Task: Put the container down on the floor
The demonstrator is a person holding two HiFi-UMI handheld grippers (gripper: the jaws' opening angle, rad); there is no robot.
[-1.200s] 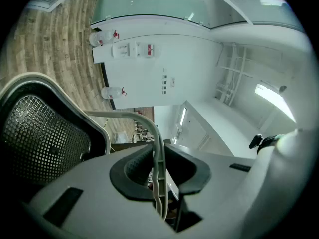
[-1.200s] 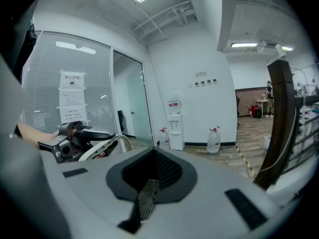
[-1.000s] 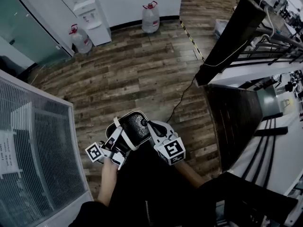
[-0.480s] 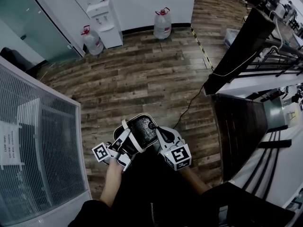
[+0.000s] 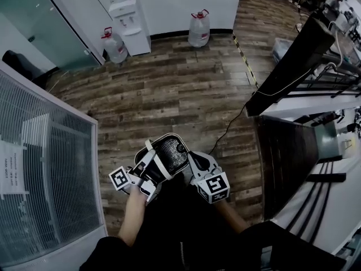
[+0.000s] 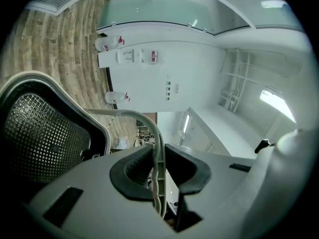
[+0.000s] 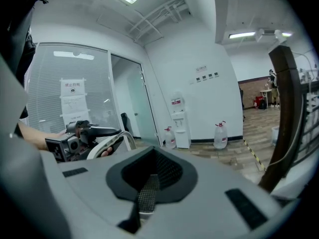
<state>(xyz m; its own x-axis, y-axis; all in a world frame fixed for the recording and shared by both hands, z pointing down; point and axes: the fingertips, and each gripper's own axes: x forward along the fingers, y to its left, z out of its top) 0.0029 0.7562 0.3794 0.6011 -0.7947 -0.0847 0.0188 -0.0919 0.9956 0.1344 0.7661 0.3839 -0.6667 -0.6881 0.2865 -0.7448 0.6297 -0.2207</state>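
The container (image 5: 169, 150) is a black mesh basket with a pale rim, held in front of the person's body, above the wooden floor (image 5: 169, 89). My left gripper (image 5: 148, 167) is shut on its white rim (image 6: 158, 153), which runs between the jaws. The mesh wall (image 6: 40, 138) fills that view's left. My right gripper (image 5: 192, 160) grips the other side. In the right gripper view a strip of mesh (image 7: 148, 190) is pinched between the shut jaws. The left gripper (image 7: 75, 141) also shows there.
Two large water bottles (image 5: 198, 30) (image 5: 115, 46) flank a white dispenser (image 5: 131, 16) at the far wall. A dark desk (image 5: 287, 61) and a black cable (image 5: 225, 131) lie to the right. A slatted glass partition (image 5: 45, 179) stands on the left.
The head view has drifted, so the far wall and bottles sit further right. Both grippers keep their hold on the container, which has barely moved.
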